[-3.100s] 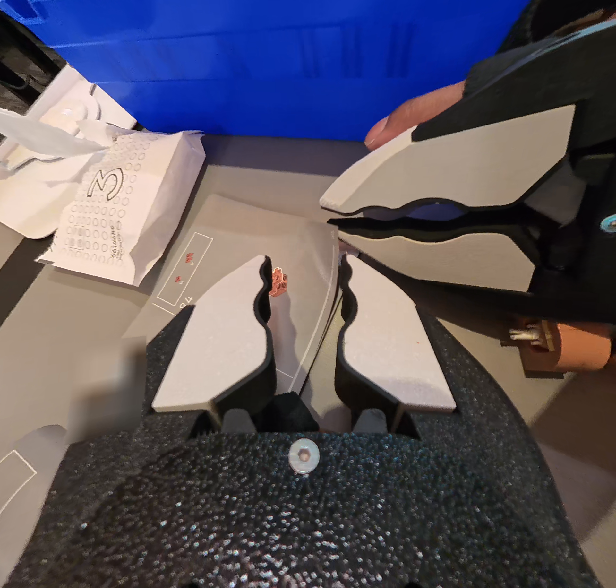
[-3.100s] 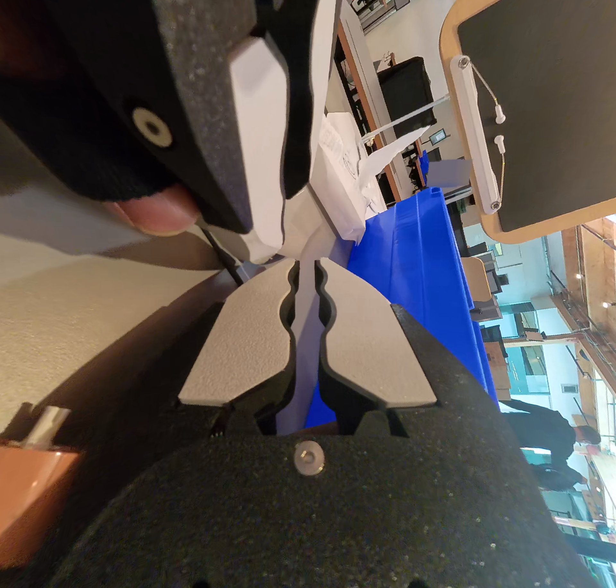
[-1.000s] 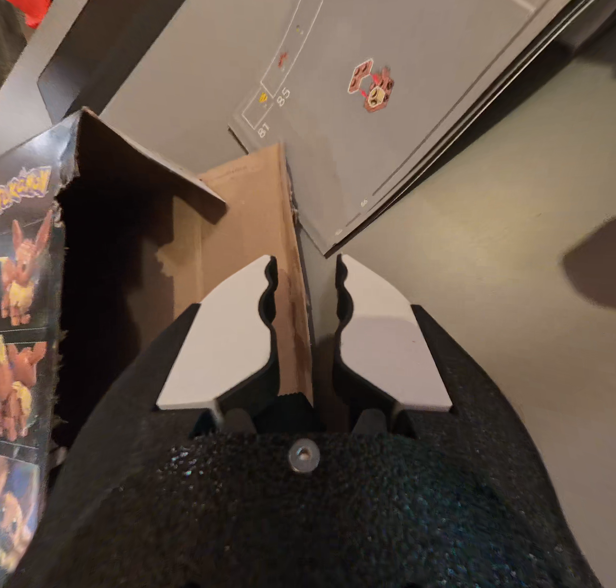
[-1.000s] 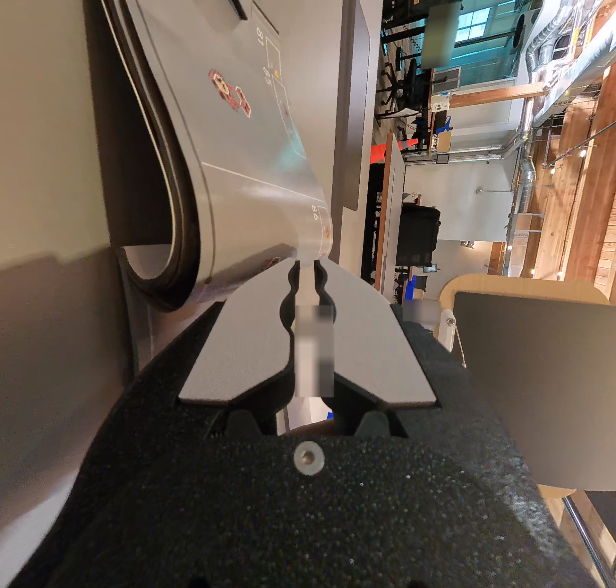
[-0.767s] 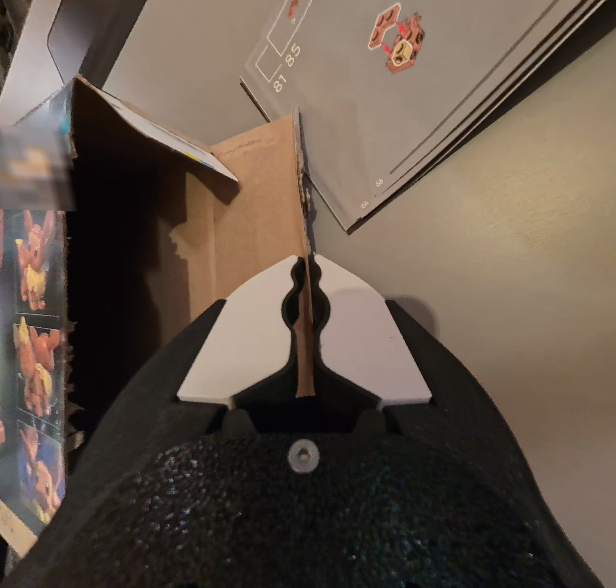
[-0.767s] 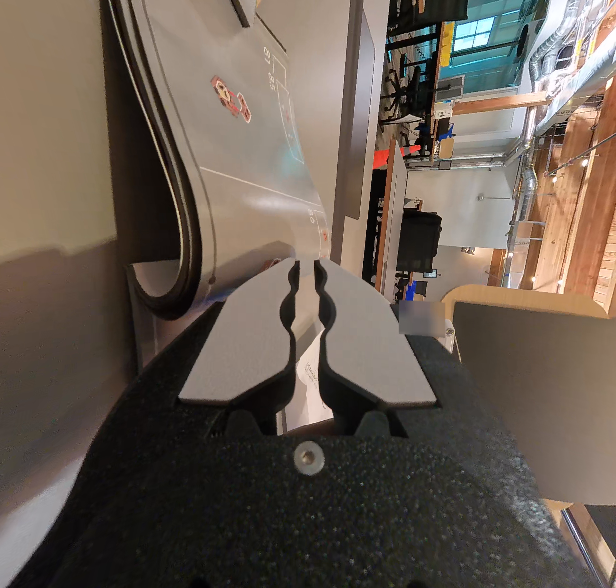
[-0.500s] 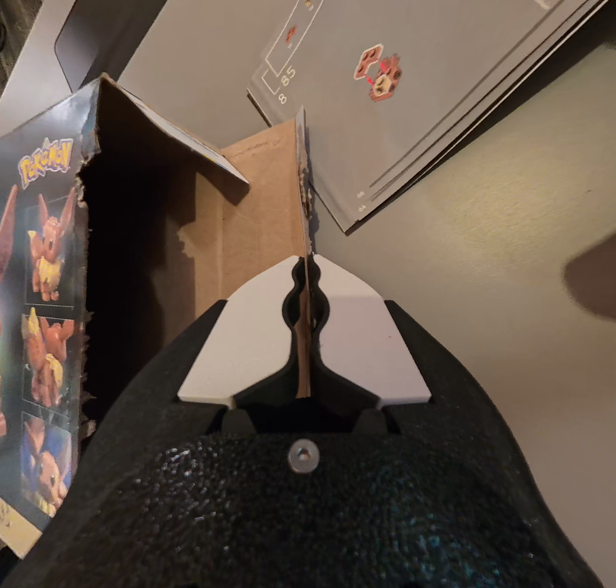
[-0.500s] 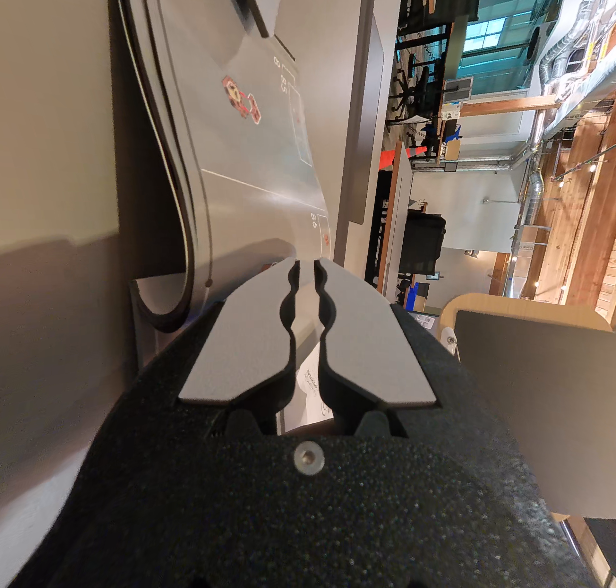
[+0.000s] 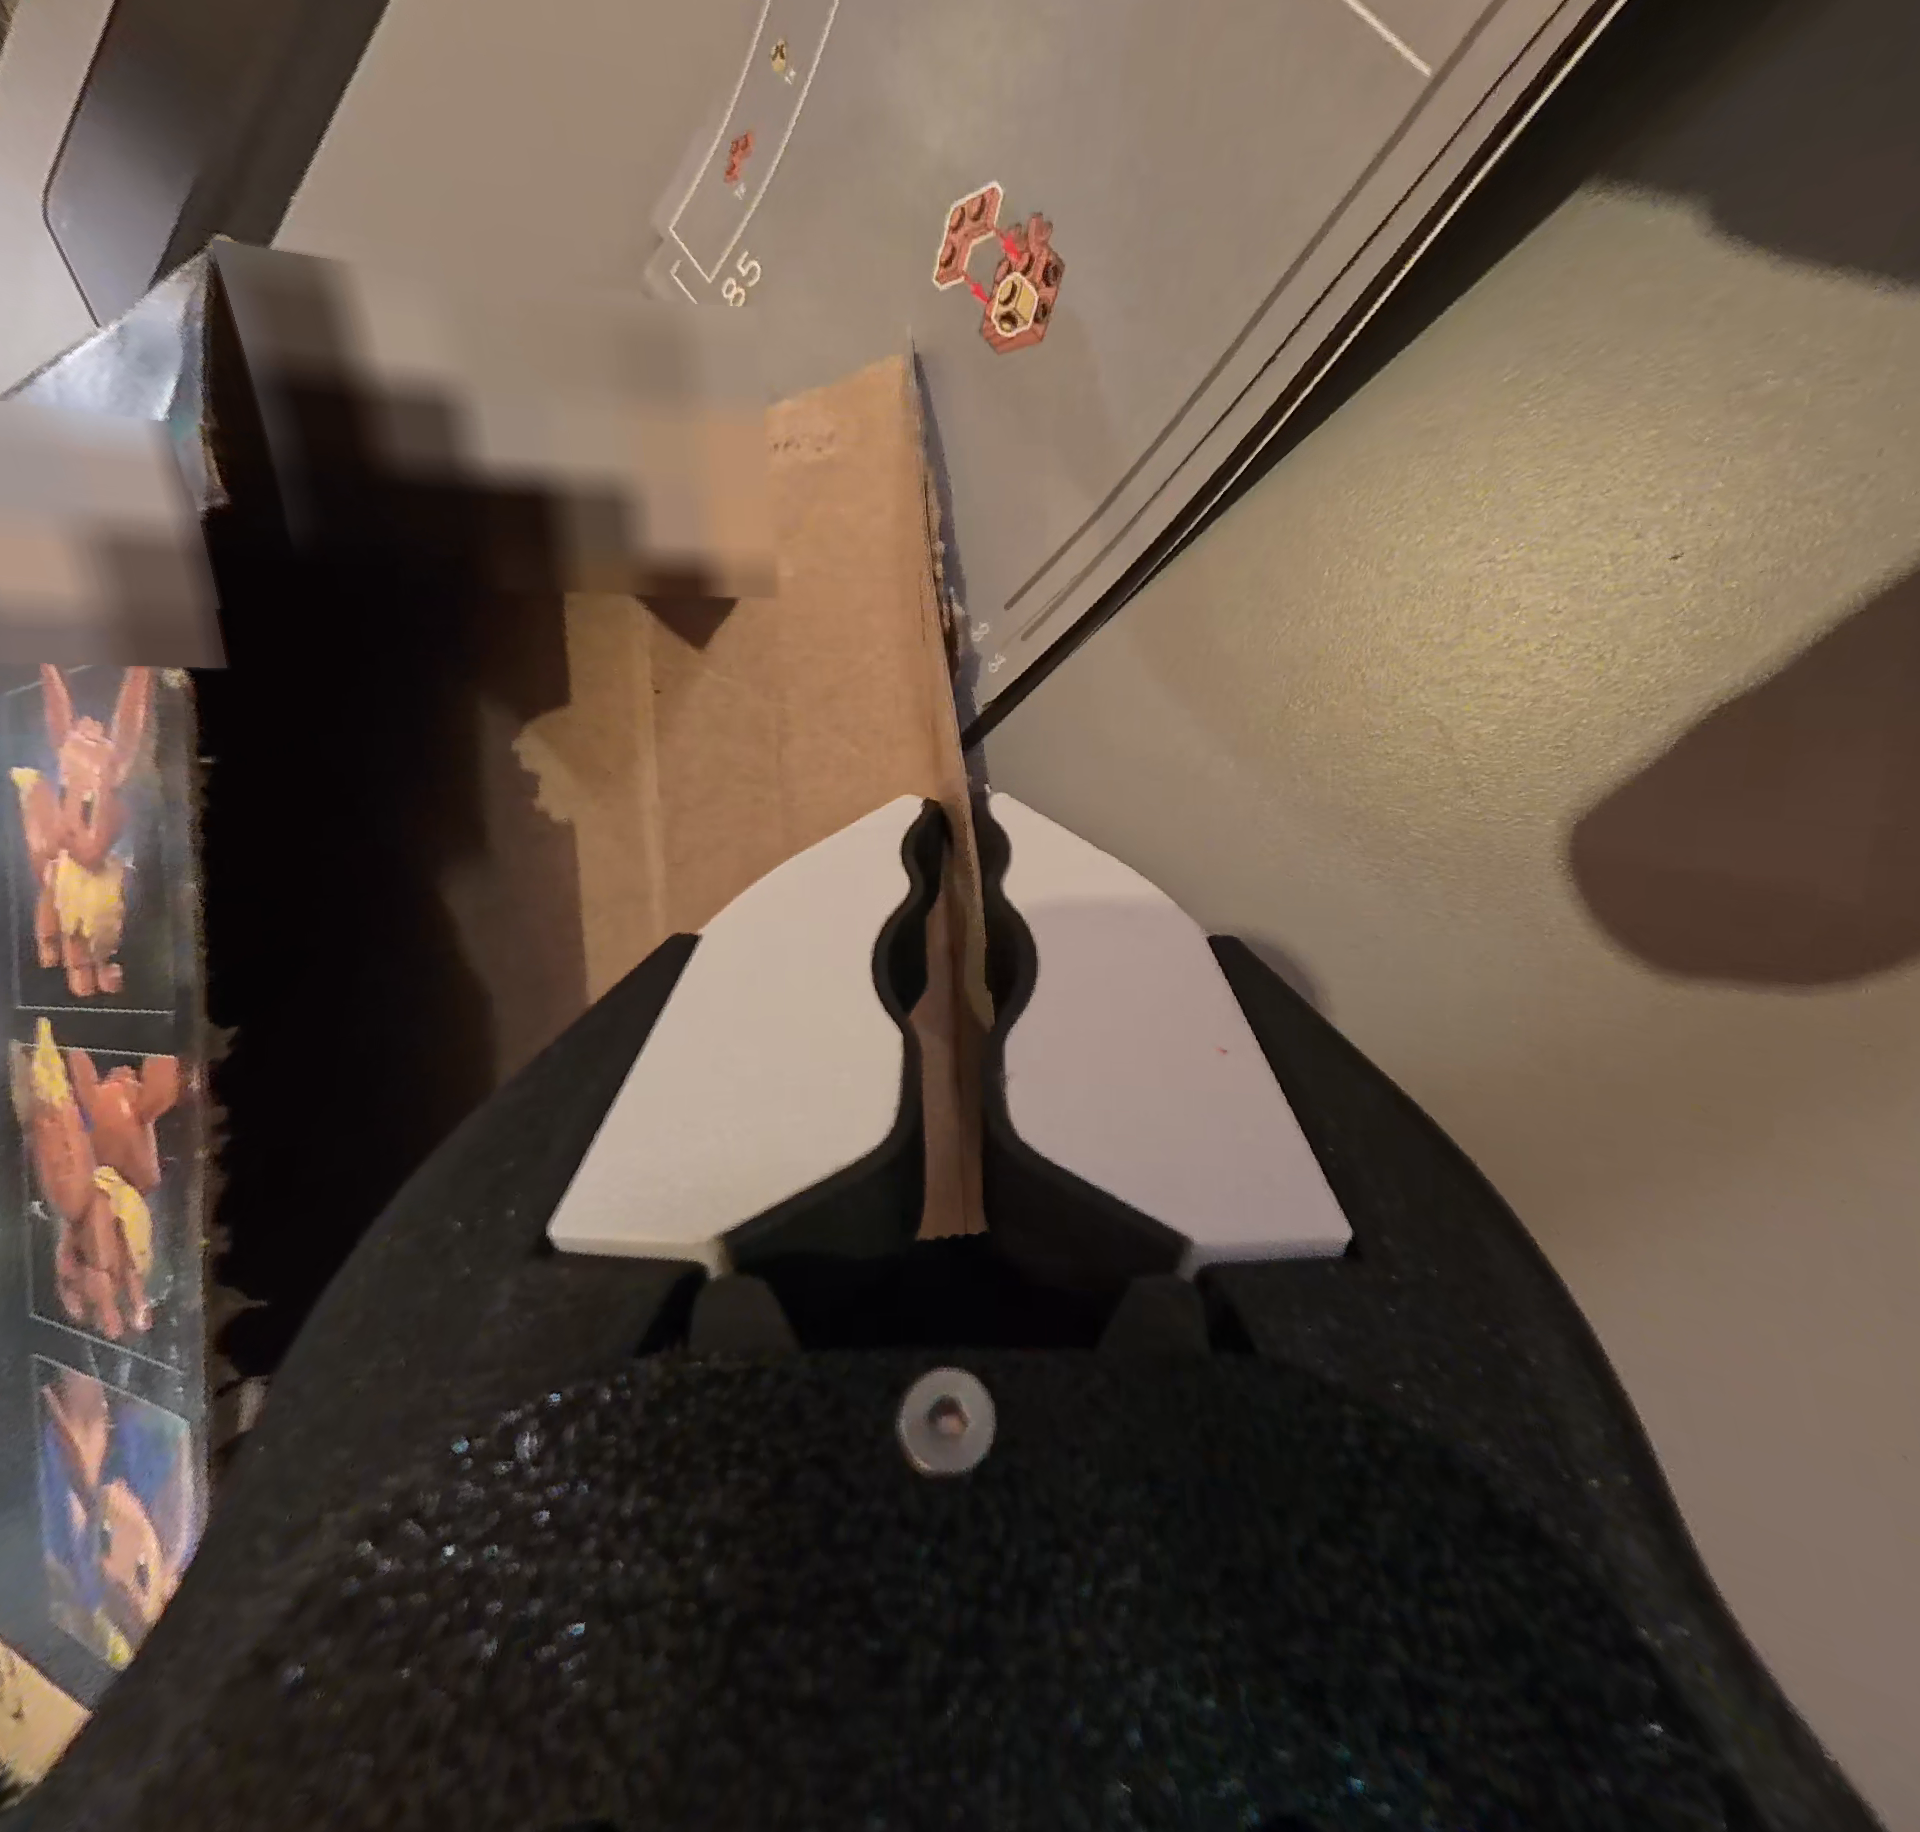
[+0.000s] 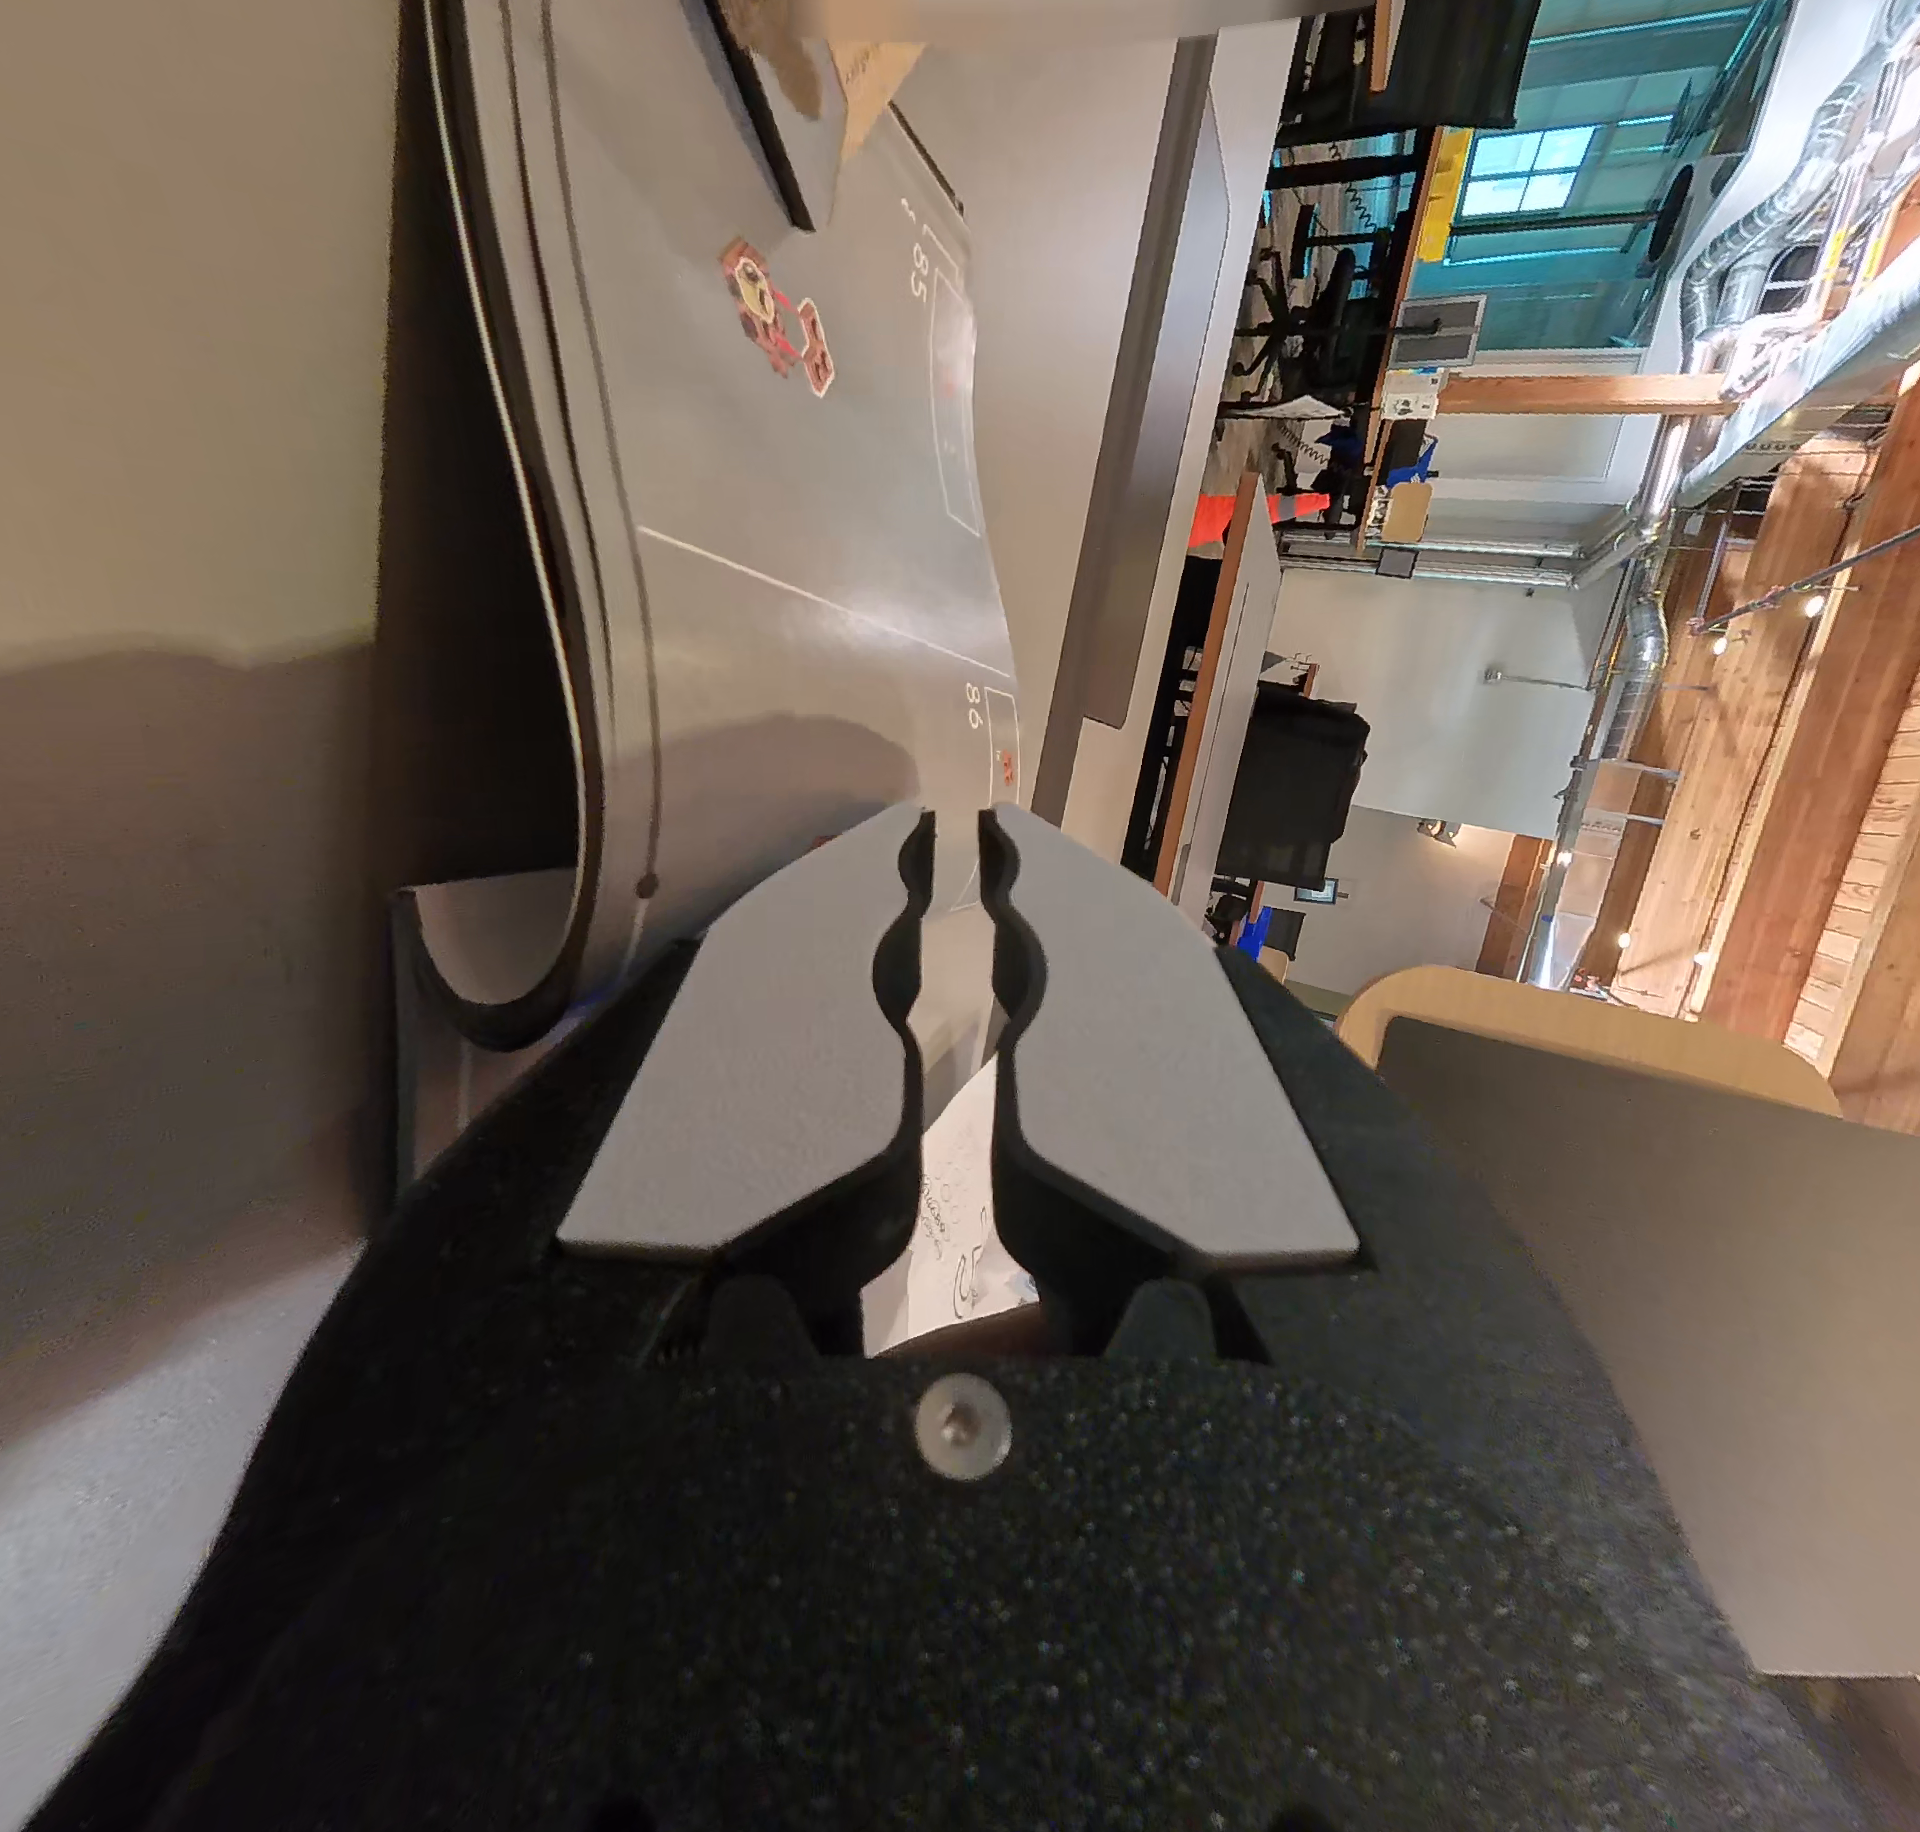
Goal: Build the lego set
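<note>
Jaws of the left gripper [image 9: 964, 816] are clenched on the brown cardboard flap [image 9: 831, 577] of an opened printed carton [image 9: 99, 951], the thin wall standing edge-on between the two pale pads, which press on it from both sides. That carton lies on the grey worktop [image 9: 1455, 691] with its dark opening facing the camera and pictures of brick-built orange figures along its outer face. Just beyond the flap lies a grey instruction booklet [image 9: 1039, 120], its corner almost touching the cardboard. Jaws of the right gripper [image 10: 958, 821] stand a narrow slit apart around the lifted, curling pages of the same booklet [image 10: 790, 494]; whether the pads truly pinch the paper cannot be told. Farther off, a white printed paper bag [image 10: 961, 1190] shows through the slit, and an open workshop hall beyond.
</note>
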Motion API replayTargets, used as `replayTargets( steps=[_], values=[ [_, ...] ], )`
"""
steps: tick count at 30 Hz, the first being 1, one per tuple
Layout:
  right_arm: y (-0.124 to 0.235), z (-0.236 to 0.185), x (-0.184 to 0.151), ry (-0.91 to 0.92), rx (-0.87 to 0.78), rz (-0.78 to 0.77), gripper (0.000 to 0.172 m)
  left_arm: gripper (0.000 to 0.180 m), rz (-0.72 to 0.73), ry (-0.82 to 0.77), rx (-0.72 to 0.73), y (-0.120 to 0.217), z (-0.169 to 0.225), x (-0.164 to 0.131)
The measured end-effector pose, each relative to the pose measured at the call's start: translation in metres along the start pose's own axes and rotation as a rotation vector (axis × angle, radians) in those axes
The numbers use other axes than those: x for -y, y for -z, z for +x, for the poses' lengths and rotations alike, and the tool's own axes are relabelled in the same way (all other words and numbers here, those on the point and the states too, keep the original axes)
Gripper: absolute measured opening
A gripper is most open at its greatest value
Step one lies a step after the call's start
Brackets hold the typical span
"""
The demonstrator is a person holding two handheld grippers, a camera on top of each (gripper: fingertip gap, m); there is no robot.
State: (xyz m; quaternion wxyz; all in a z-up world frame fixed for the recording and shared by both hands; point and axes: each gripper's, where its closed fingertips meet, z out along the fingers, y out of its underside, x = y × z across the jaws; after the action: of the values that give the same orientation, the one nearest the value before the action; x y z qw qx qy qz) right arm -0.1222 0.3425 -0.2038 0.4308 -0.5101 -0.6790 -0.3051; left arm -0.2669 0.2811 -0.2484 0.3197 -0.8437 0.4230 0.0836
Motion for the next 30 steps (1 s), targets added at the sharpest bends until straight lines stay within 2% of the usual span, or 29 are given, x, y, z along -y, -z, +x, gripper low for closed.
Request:
replayTargets(
  steps=[12,22,27,30],
  values=[
    [0.008,0.008,-0.003,-0.023,-0.034,0.015,0.008,0.01,0.032,0.021,-0.016,0.001,0.001,0.004],
    [0.021,0.027,-0.008,-0.067,-0.101,0.025,0.008,0.013,0.122,0.051,-0.005,0.011,-0.004,0.018],
    [0.05,0.041,-0.027,-0.204,-0.154,0.037,0.007,0.014,0.259,0.101,0.007,0.024,-0.01,0.036],
    [0.073,0.034,-0.047,-0.369,-0.114,0.046,0.007,0.014,0.419,0.143,-0.057,0.038,-0.004,0.058]
  ],
)
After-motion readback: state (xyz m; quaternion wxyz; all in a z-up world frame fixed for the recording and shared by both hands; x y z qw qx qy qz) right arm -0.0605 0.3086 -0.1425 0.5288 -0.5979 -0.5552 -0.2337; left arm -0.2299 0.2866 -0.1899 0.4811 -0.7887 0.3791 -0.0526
